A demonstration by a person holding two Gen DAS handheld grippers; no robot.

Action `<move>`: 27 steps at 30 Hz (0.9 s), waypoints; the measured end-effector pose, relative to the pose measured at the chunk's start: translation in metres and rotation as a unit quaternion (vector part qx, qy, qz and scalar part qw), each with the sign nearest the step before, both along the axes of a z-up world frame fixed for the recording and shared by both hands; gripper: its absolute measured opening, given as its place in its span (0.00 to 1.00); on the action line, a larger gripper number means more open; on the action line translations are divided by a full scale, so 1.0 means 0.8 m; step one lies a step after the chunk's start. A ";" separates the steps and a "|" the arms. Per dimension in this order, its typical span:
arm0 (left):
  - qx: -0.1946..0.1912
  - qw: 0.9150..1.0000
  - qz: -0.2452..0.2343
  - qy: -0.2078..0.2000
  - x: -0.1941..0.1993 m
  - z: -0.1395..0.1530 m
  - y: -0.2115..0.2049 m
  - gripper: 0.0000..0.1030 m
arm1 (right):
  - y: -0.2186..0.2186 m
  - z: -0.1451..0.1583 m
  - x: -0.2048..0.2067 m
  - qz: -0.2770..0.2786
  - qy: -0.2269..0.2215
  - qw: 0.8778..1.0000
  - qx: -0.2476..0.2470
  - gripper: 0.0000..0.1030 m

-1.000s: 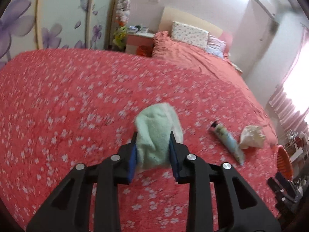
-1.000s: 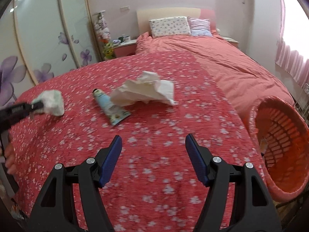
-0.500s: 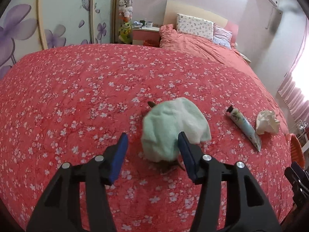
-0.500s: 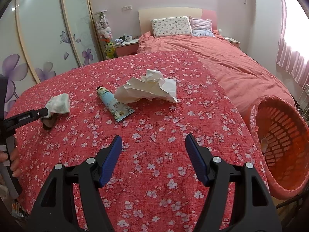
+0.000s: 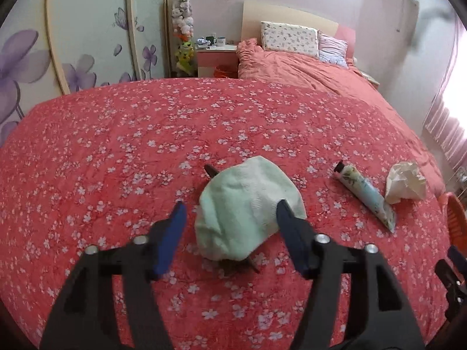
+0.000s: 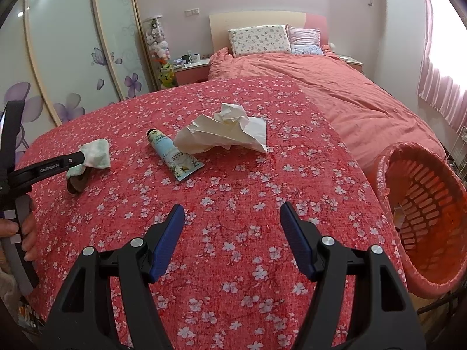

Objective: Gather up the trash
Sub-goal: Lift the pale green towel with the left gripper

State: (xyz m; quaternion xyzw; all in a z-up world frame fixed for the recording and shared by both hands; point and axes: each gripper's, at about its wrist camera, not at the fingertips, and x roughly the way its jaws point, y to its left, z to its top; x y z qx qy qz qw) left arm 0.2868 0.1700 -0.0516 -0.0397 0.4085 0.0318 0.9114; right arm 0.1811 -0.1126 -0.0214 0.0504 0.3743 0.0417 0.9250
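A pale green cloth (image 5: 248,207) lies on the red flowered bedspread (image 5: 116,151), draped over a dark brown object (image 6: 76,185). My left gripper (image 5: 230,218) is open, with the cloth between its jaws. A light blue tube (image 5: 364,194) and a crumpled white paper (image 5: 404,182) lie to the right. In the right wrist view the tube (image 6: 175,156) and the paper (image 6: 224,131) lie ahead of my right gripper (image 6: 232,223), which is open and empty above the bedspread. The cloth (image 6: 95,154) shows at far left by the left gripper's finger.
An orange slatted basket (image 6: 423,218) stands at the bed's right edge, with something small inside. Pillows (image 6: 259,39) and a pink duvet lie at the far end. A nightstand (image 5: 216,58) and a wardrobe with purple flowers (image 5: 73,43) stand at the left.
My left gripper was shut on the green cloth and held it up; it has since lowered, opened and let the cloth down onto the bedspread. The right gripper has barely moved.
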 end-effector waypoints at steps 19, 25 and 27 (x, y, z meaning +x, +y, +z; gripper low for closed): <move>-0.064 0.994 -0.055 -0.074 -0.025 0.069 -0.024 0.09 | -0.009 0.011 -0.007 -0.004 -0.009 1.000 0.011 0.66; -0.078 0.992 -0.061 -0.073 -0.027 0.075 -0.019 0.09 | 0.006 0.012 -0.008 0.009 -0.009 1.000 0.008 0.66; -0.078 0.993 -0.065 -0.066 -0.029 0.070 -0.020 0.09 | 0.009 0.012 -0.009 0.011 -0.009 1.000 0.006 0.66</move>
